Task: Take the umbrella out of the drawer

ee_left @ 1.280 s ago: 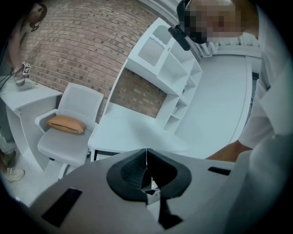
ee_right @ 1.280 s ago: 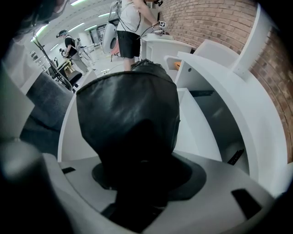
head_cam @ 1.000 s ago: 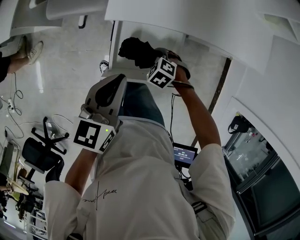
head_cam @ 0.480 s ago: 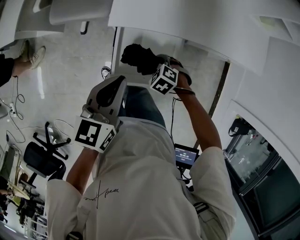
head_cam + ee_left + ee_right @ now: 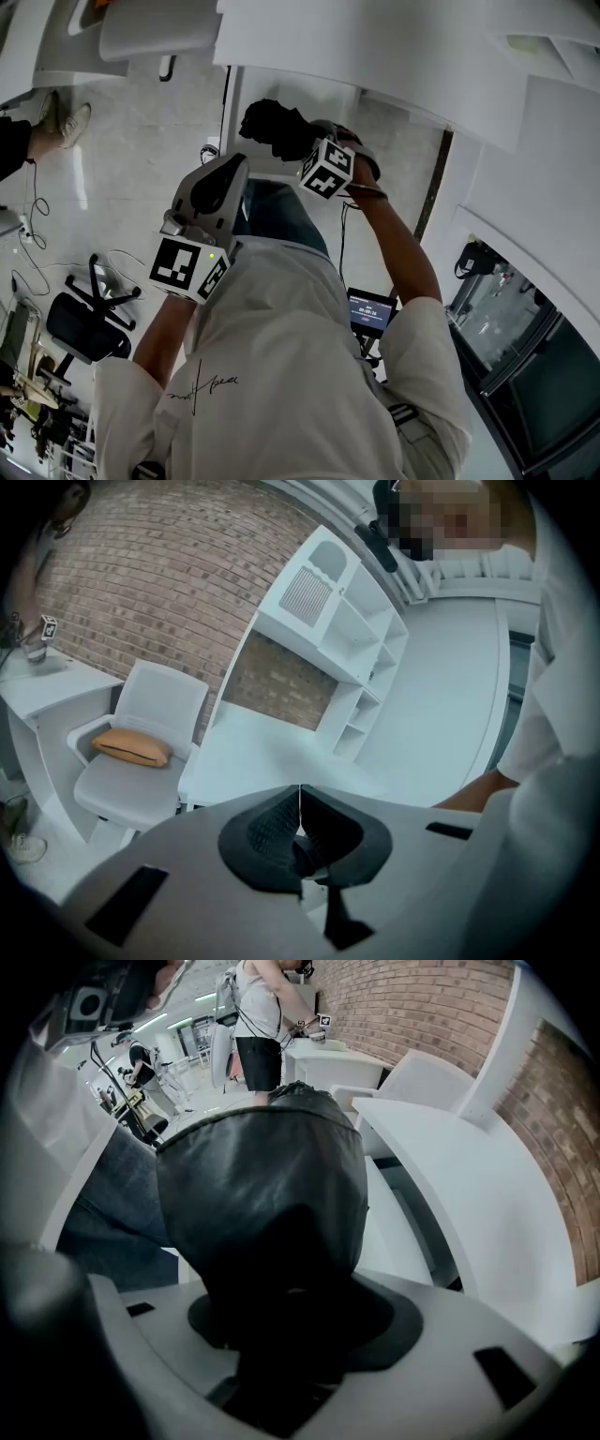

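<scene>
Barely changed: right gripper (image 5: 286, 1316) jaws clamp umbrella (image 5: 262, 1185); left gripper (image 5: 300, 808) jaws closed, empty.

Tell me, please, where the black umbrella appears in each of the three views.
Head view: upper middle, the umbrella held by the right gripper.
Left gripper view: not in it.
Right gripper view: it fills the centre.
Shared landmark: the white desk, in all three.
</scene>
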The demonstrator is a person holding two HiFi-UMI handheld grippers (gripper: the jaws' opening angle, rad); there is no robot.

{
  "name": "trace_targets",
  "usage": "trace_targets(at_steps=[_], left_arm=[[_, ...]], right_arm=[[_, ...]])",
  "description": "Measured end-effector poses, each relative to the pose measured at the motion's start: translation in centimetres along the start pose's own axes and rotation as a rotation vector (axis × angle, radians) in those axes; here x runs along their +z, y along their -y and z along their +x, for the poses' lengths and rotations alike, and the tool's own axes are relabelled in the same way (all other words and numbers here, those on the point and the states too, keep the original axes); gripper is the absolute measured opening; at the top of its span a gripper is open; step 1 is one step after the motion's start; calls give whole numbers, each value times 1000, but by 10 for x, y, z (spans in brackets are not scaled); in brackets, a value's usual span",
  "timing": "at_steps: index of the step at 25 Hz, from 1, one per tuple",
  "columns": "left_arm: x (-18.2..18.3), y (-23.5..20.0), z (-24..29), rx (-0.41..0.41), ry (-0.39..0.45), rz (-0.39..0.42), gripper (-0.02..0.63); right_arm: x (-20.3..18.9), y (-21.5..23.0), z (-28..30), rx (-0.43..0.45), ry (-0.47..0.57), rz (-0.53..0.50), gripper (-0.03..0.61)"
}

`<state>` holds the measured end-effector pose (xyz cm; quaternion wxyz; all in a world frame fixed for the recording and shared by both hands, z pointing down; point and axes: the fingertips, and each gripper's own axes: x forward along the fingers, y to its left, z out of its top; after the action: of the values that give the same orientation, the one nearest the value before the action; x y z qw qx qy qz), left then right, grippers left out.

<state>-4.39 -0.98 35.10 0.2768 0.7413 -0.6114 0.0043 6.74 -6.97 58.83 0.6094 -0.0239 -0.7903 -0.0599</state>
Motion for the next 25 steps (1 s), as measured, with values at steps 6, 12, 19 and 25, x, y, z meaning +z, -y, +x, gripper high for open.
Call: trace_targets(at_steps=[6,12,19,25], left_arm=[[5,0,-1,4,12,3,17],[7,1,-4,10,19,11,17],[14,2,-8,16,36,22,17],[20,0,-11,17,54,35,17]], right_arm=[[1,-1,-7,1,10,-2,233],[5,0,-14,-6,46,39,233],[7,5,-25,-23,46,26,233],[8,3,-34,-12,35,8,233]])
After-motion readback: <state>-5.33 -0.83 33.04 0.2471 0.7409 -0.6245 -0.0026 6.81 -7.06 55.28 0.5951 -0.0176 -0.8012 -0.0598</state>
